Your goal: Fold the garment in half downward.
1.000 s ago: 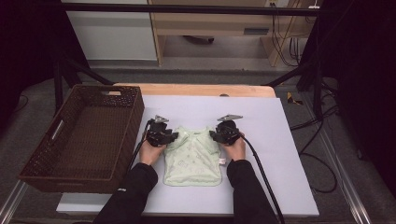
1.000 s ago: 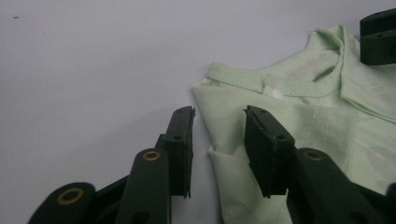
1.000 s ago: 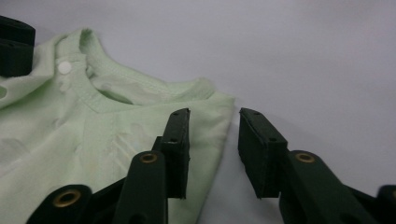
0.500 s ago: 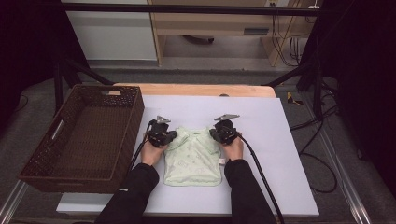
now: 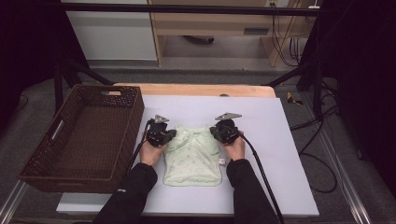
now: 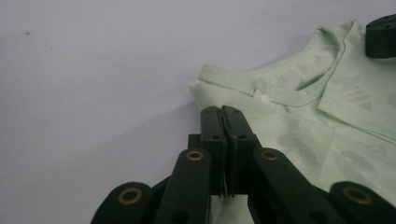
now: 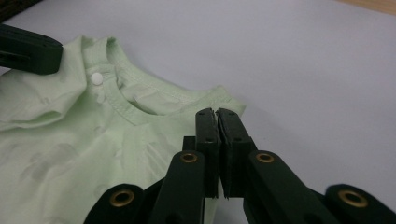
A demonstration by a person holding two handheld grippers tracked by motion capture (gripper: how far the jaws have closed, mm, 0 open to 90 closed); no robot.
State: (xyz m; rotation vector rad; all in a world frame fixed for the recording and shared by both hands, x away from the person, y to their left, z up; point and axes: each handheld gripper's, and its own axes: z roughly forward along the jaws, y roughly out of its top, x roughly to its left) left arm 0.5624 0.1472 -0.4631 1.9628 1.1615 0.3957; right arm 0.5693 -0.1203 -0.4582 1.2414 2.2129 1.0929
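With both the left gripper (image 5: pixel 164 136) and right gripper (image 5: pixel 223 132) just clamped onto the folded garment's (image 5: pixel 194 156) shoulders, the pinch looks done — next, probably, an even lift toward the basket (image 5: pixel 84 140).

The little shirt (image 5: pixel 192 156) is looking like soft pale-green knit cotton, matt, with a faint printed pattern and a ribbed, stitched collar, plus a small shiny white snap at the neck. The table cover (image 5: pixel 261 116) is coming across as a smooth, matt lavender sheet, hard to tell if paper or plastic, with a strip of bare light wood (image 5: pixel 196 89) showing along the far edge. The basket (image 5: pixel 84 135) is showing dark brown woven wicker, rough and ridged. Both the left gripper (image 6: pixel 223 112) and right gripper (image 7: pixel 215 114) are looking like matt black plastic, slightly grainy, with brassy metal rivets glinting at the joints.
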